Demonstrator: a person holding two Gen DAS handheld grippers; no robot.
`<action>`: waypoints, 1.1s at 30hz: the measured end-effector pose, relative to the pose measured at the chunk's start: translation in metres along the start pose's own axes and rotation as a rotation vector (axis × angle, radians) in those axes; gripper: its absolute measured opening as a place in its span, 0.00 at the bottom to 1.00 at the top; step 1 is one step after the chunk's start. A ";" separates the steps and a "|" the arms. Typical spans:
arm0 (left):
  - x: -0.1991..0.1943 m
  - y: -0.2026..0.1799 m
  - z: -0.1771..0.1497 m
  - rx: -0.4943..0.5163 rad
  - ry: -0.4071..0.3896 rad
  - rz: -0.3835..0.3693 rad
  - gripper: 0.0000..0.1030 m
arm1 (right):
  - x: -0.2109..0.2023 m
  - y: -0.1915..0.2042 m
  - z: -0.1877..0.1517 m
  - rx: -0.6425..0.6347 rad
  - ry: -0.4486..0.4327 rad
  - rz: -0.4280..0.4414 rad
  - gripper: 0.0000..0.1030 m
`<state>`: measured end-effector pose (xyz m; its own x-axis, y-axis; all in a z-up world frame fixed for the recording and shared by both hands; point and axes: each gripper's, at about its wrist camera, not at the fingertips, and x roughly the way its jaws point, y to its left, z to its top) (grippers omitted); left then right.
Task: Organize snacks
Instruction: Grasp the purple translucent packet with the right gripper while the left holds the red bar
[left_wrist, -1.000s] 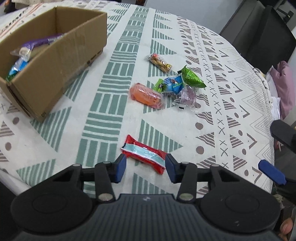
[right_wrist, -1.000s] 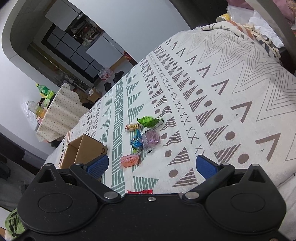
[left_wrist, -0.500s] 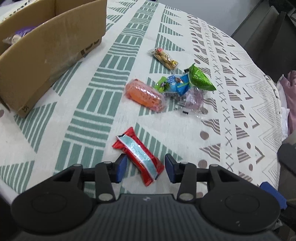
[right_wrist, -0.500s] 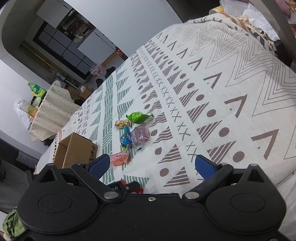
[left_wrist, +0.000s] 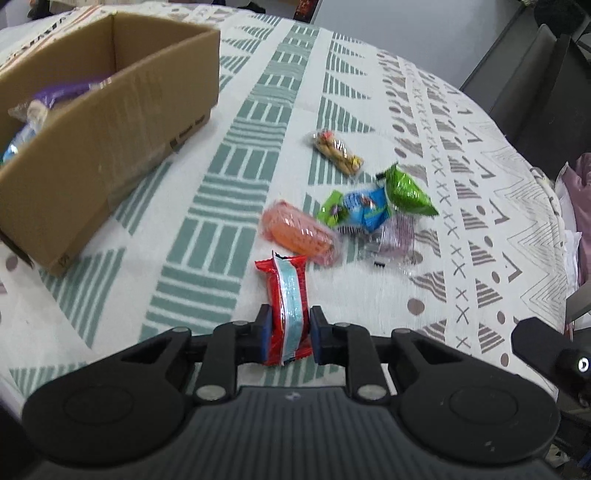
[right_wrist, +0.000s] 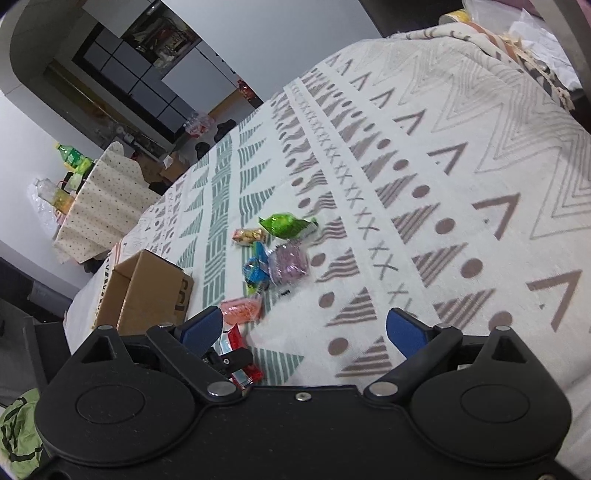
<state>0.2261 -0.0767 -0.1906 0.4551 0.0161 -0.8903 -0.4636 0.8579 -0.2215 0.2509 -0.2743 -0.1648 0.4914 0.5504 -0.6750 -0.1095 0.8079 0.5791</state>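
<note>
Left gripper (left_wrist: 287, 334) — jaws have just closed onto the red snack bar (left_wrist: 287, 308), low on the tabletop (left_wrist: 229, 206). Pick-up step in hand. Next, likely: lift clear, carry left into the cardboard box (left_wrist: 110, 110). Right gripper (right_wrist: 304, 326) — jaws wide, holding nothing. Five snacks left loose.

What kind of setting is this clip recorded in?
Most likely a home, in a dining or living area. A patterned tablecloth covers the table holding wrapped snacks and a cardboard box, a dark glass-fronted cabinet lines the far wall, and drink bottles stand on a side table.
</note>
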 end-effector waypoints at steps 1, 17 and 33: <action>-0.002 0.001 0.002 0.005 -0.007 -0.001 0.19 | 0.001 0.003 0.001 -0.010 -0.006 0.002 0.92; -0.031 0.027 0.039 0.049 -0.092 -0.053 0.19 | 0.031 0.033 0.010 -0.061 -0.010 0.006 0.74; -0.012 0.034 0.058 0.065 -0.069 -0.088 0.19 | 0.089 0.036 0.030 -0.115 -0.014 -0.163 0.62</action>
<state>0.2492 -0.0175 -0.1645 0.5441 -0.0272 -0.8386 -0.3704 0.8890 -0.2692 0.3171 -0.2024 -0.1905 0.5228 0.4078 -0.7486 -0.1248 0.9053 0.4061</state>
